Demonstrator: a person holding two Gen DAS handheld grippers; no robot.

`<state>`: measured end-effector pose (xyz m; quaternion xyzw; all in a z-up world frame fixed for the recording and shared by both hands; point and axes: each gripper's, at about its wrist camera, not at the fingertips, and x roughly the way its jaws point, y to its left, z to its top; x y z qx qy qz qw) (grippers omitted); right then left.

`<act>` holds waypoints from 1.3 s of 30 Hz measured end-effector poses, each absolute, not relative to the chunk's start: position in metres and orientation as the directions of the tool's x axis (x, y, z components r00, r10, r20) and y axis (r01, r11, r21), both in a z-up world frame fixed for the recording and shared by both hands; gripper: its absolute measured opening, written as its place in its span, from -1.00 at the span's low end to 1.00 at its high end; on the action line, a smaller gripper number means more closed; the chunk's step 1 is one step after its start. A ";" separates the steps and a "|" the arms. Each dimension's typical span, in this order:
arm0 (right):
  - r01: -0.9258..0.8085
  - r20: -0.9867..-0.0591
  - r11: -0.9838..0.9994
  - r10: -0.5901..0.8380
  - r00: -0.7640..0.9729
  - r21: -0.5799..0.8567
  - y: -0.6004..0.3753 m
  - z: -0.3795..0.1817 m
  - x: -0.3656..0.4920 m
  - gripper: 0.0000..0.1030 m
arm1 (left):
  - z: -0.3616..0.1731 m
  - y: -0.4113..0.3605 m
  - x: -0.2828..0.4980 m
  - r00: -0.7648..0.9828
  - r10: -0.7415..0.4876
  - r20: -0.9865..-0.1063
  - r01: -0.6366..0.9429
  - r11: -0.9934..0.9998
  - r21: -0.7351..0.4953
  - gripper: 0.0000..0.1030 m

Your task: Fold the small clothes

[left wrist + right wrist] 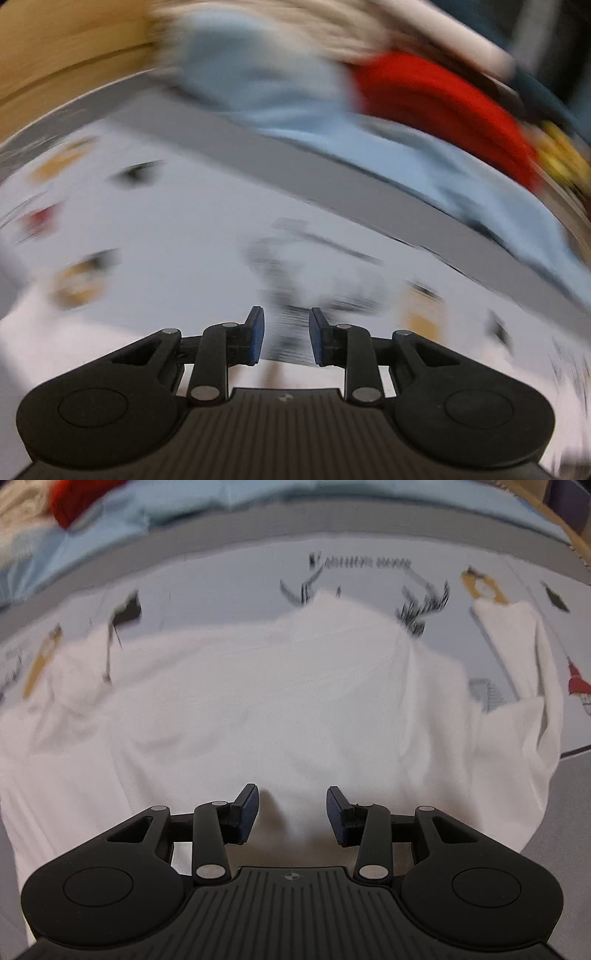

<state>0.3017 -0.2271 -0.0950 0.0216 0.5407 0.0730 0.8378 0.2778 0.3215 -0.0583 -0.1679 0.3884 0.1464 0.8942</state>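
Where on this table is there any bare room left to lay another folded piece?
Bare gray table shows at the right of the white garment, beside its sleeve. A narrow gray strip runs between the printed cloth and the light blue fabric. It is crowded at the far left, where the red garment lies in a heap.

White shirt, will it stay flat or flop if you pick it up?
The white shirt would probably flop: it is thin cloth, already creased and bunched at the sleeves. It likely feels light. The open right hand-held gripper might lift only one layer.
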 end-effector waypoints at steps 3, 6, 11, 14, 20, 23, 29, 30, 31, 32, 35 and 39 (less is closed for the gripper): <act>-0.075 -0.858 0.988 0.155 0.490 0.136 -0.245 -0.078 0.299 -0.17 | -0.067 0.255 0.298 0.666 0.023 -0.746 -0.222 0.960 -0.168 -0.26; 0.000 -0.805 0.991 0.110 0.583 0.135 -0.278 -0.063 0.298 -0.17 | -0.083 0.207 0.319 0.645 -0.027 -0.764 -0.152 0.975 -0.163 -0.20; 0.246 -0.760 0.950 -0.014 0.650 0.194 -0.365 -0.055 0.297 -0.17 | -0.109 0.152 0.339 0.601 -0.078 -0.795 -0.071 0.986 -0.150 -0.11; 0.348 -0.769 0.903 -0.031 0.639 0.253 -0.413 -0.063 0.297 -0.17 | -0.127 0.126 0.346 0.576 -0.125 -0.808 0.001 0.988 -0.152 -0.08; 0.397 -0.758 0.843 0.020 0.652 0.363 -0.469 -0.093 0.305 -0.08 | -0.162 0.104 0.360 0.493 0.130 -0.860 -0.066 0.991 0.113 -0.28; 0.379 -0.749 0.831 0.067 0.659 0.408 -0.476 -0.113 0.319 -0.05 | -0.163 0.121 0.364 0.471 0.143 -0.870 -0.154 0.985 0.079 -0.23; 0.347 -0.745 0.838 0.100 0.659 0.420 -0.475 -0.135 0.349 -0.07 | -0.172 0.104 0.360 0.508 0.197 -0.839 -0.048 0.978 0.201 -0.22; 0.343 -0.741 0.843 0.093 0.665 0.414 -0.475 -0.134 0.352 -0.44 | -0.171 0.106 0.361 0.506 0.193 -0.840 -0.046 0.979 0.198 -0.22; 0.343 -0.741 0.846 0.086 0.666 0.407 -0.477 -0.132 0.355 -0.77 | -0.172 0.108 0.363 0.504 0.186 -0.843 -0.046 0.981 0.190 -0.22; 0.349 -0.735 0.841 0.081 0.674 0.413 -0.480 -0.129 0.355 -0.77 | -0.173 0.111 0.365 0.500 0.177 -0.848 -0.050 0.983 0.176 -0.22; 0.403 -0.671 0.809 -0.015 0.742 0.428 -0.501 -0.100 0.342 -0.79 | -0.166 0.112 0.363 0.492 0.159 -0.856 -0.062 0.987 0.148 -0.22; 0.558 -0.508 0.706 -0.318 0.800 0.436 -0.546 -0.054 0.298 -0.79 | -0.166 0.110 0.363 0.494 0.162 -0.854 -0.053 0.986 0.157 -0.22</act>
